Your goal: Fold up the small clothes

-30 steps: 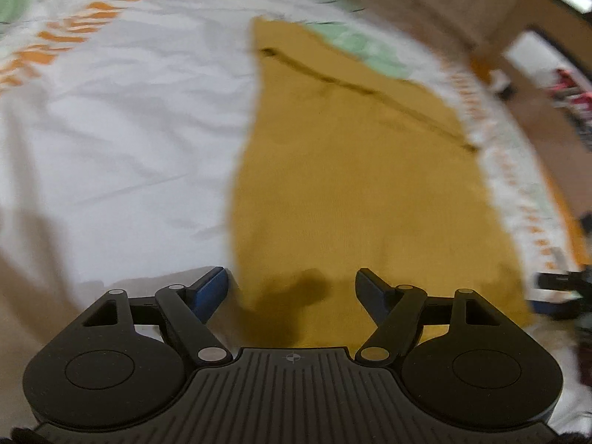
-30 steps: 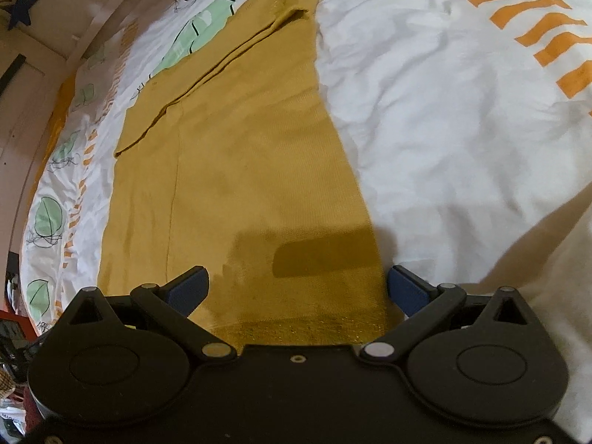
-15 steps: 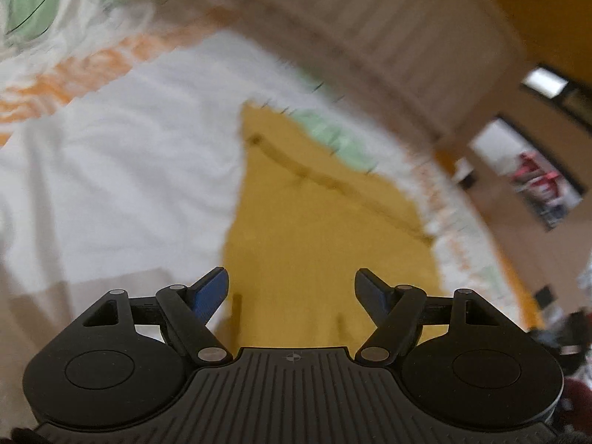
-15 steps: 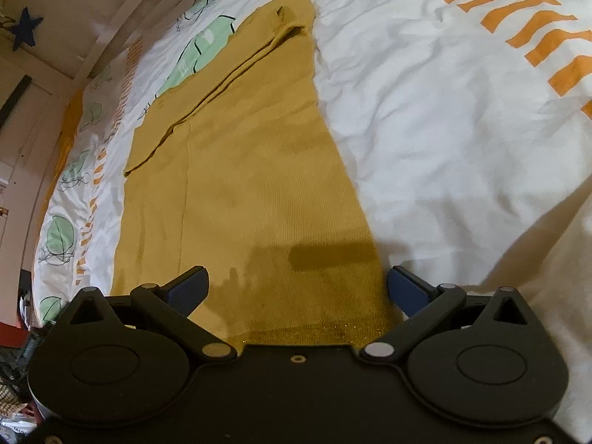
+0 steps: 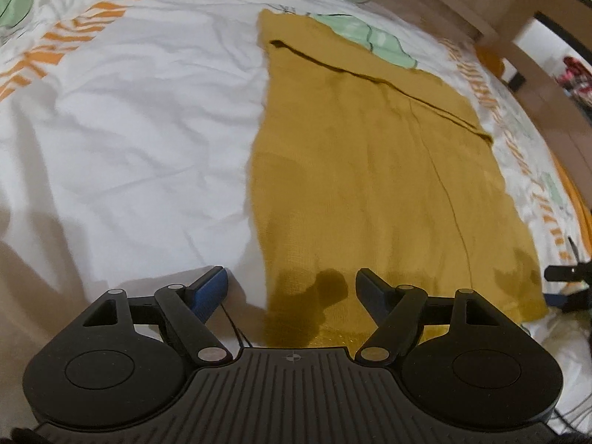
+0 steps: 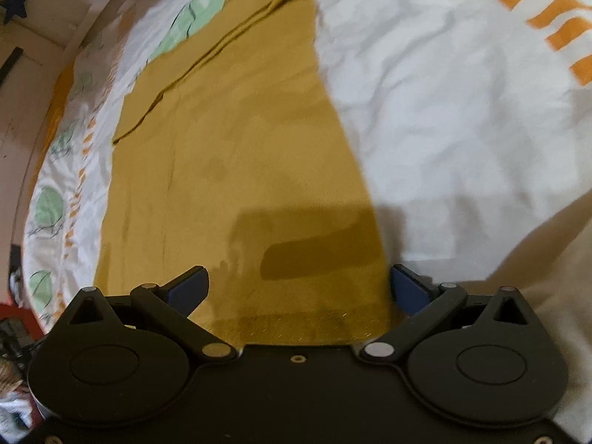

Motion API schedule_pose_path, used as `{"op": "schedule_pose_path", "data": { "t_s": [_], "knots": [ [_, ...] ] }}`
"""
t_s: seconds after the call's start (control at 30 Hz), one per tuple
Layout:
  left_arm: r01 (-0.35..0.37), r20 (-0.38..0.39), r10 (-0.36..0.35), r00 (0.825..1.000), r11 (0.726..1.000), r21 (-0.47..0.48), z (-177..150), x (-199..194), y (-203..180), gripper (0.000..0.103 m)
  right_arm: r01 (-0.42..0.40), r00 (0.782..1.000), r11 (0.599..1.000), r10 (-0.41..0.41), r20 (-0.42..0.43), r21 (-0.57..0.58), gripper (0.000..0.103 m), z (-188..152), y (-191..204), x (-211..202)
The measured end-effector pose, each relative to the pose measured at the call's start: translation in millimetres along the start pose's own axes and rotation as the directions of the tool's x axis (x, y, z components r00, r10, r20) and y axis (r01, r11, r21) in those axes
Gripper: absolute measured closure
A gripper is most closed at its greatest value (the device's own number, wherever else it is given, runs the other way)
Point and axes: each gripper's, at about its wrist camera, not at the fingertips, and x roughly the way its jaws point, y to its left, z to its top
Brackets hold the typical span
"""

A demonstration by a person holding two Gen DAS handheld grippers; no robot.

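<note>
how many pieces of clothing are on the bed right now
1: a mustard-yellow garment lies flat on the bedspread, its near hem just ahead of the left gripper and right gripper. Anything underneath is hidden.

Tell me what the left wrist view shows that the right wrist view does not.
Only the left wrist view shows the left claw, open over the mustard garment's near left corner, and a dark device at the right edge. Only the right wrist view shows the right claw, open over the hem, and a dark blue star on the wall. Both show the garment lying flat on the white bedsheet.
</note>
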Motion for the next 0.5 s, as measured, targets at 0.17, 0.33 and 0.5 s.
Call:
{"op": "schedule_pose_path", "data": {
  "t_s": [0.17,0.33,0.5],
  "knots": [
    [0.031,-0.004,-0.031,1.0,0.999,0.03,0.4,1.5,-7.1,0.06,-0.058,0.997,0.997,0.06,-0.041,0.046,0.0,2.0,-7.1,-2.7],
    [0.057,-0.016,-0.057,0.998,0.998,0.016,0.7,5.2,-8.1,0.092,0.003,1.0,0.999,-0.004,0.01,0.034,0.035,-4.3,-3.3,-9.8],
    [0.05,0.009,-0.05,0.999,0.999,0.014,0.4,0.6,-12.6,0.096,0.027,0.997,1.0,-0.027,0.071,0.002,0.08,-10.8,1.8,-17.3]
  ]
}}
